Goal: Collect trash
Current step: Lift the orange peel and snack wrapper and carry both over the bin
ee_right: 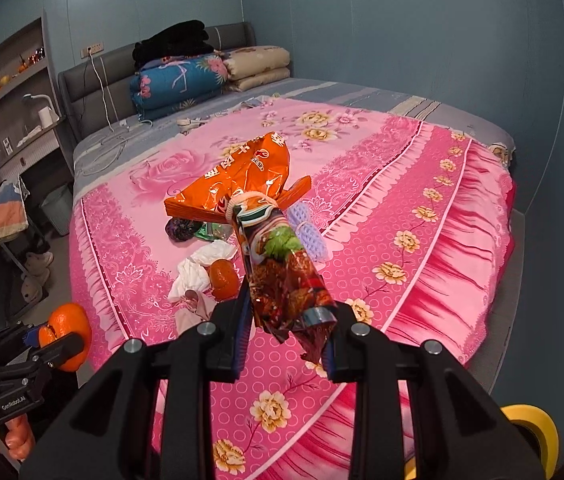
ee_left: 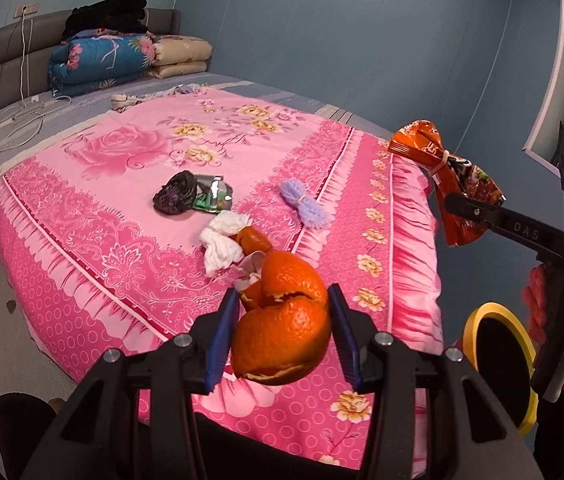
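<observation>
Where blue walls meet, pink floral bedspread (ee_left: 130, 216) covers bed.

Pink floral bedspread (ee_left: 130, 184) filling mid-frame, folded blue quilt (ee_left: 98, 60) and beige blankets (ee_left: 180, 58) stacked upper left against grey headboard (ee_left: 6, 52), white cable (ee_left: 22, 56) dangling alongside.

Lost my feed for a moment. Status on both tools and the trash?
Left tool shut on curled orange peel. Right tool shut on tied orange snack wrapper. White crumpled tissues remain on pink floral bedspread. Nothing in the way.
</observation>
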Tool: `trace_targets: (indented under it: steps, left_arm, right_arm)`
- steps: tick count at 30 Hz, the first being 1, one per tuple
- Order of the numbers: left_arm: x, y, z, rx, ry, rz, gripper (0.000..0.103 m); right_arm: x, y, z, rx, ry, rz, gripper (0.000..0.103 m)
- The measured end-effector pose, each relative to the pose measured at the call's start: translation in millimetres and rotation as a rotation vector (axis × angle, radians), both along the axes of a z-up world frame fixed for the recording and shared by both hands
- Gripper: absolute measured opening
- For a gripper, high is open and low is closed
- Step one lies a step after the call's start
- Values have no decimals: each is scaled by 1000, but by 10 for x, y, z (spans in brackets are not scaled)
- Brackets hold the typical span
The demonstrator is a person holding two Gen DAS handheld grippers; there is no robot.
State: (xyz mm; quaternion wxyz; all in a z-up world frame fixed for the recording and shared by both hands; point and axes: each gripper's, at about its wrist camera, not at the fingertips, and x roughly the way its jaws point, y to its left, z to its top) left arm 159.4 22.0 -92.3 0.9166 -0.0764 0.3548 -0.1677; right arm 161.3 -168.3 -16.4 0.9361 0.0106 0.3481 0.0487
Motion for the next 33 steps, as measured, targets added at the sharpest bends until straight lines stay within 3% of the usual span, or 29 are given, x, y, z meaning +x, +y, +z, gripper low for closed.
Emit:
trace_targets:
  steps: [20,33]
  left_arm:
    - [-441,-540,450,-7,-105,-124,43]
    - [-629,-1008,540,-28,-125,-253,43]
  right_arm:
    - [-900,-607,397,54,-100,-112,28]
    - [-1461,-1043,471,86,-109,-230,28]
